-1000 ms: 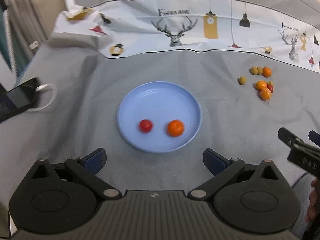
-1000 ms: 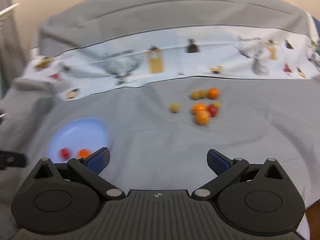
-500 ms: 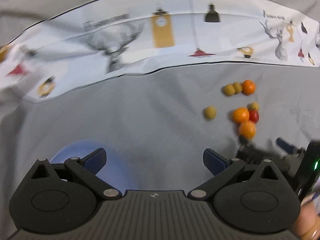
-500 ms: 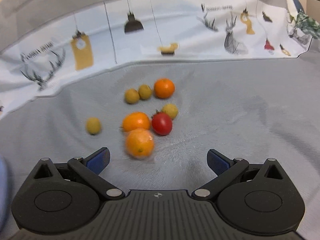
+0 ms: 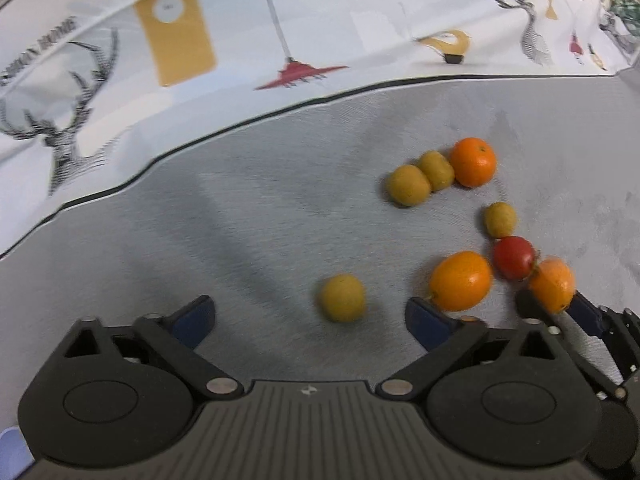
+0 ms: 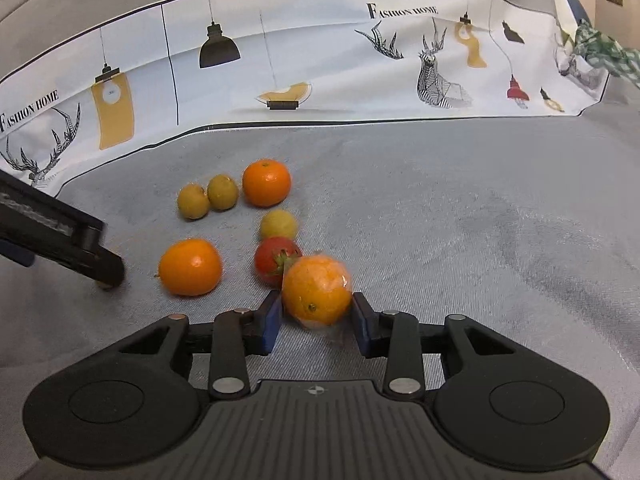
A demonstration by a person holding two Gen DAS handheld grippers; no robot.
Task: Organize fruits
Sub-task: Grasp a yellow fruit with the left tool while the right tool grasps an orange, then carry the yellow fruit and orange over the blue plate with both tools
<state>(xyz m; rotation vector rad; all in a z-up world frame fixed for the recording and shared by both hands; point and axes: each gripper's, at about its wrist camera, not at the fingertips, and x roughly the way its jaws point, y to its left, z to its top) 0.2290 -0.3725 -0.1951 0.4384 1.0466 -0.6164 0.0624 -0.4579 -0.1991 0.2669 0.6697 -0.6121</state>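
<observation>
Right wrist view: the right claw (image 6: pixel 316 322) has just been closed onto an orange (image 6: pixel 317 290) beside the red tomato (image 6: pixel 274 266). The left claw (image 5: pixel 308 312), narrowed yet open, is brought over a yellow fruit (image 5: pixel 342 297); plating is likely next.

The only wording that can be read is "FASHION HOME", printed in dark serif capitals with an enlarged first letter on the white printed cloth (image 6: pixel 320 80) that lies beyond the grey fabric. In the right wrist view it stands twice: once toward 1 o'clock, just above the drawn stag heads, and once at the 9 o'clock edge (the first letter half cut off by the frame) above another antlered head. In the left wrist view the same cloth (image 5: pixel 360 20) carries the words near 10 o'clock, too blurred to make out beyond "HOME". No numbers, brands or labels are legible on anything else.
</observation>
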